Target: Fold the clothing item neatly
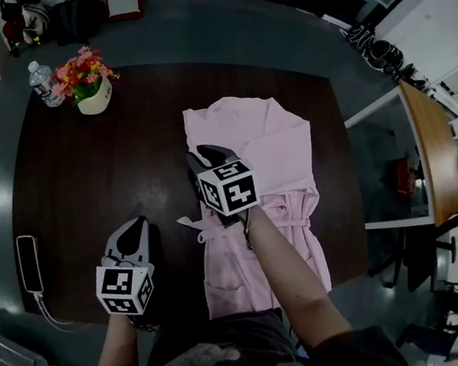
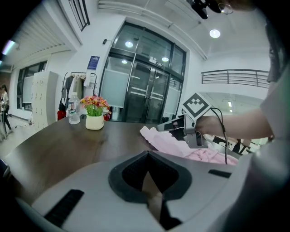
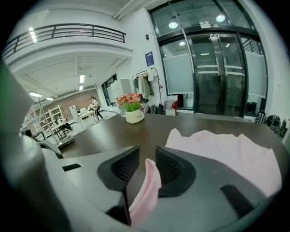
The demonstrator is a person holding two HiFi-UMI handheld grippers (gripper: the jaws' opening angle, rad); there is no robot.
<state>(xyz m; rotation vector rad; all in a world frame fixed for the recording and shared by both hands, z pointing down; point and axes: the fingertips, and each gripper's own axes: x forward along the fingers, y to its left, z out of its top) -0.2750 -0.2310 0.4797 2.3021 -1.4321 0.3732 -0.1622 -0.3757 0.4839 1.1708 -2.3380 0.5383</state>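
While the pink garment [image 1: 280, 163] lies spread flat on the dark tabletop [image 1: 88, 179], long axis running away from the person, its near hem reaches the tabletop's near edge, and a thin tie [image 1: 189, 223] sticks out from its left side at approx waist level. Right claw [image 1: 206, 154] sits over the garment's left edge, about mid-length, clenched on a narrow fold of the pink fabric that stands up btwn its jaws; in the right gripper view the rest of the garment spreads ahead and to the right of that fold. Left claw [image 1: 137, 226] is off the garment, left of the tie end, over bare wood, jaws clenched tight w/ nothing in them. Farther from the garment: white pot of red/pink/yellow flowers [image 1: 94, 95] well off to its far left, clear water bottle [image 1: 41, 83] just beyond the pot on the side away from the garment. Phone [image 1: 28, 264] w/ a white cable [image 1: 51, 316] lies well left of the garment, at the tabletop's left rim. Glass doors [image 3: 213, 72] show beyond the garment's far end.
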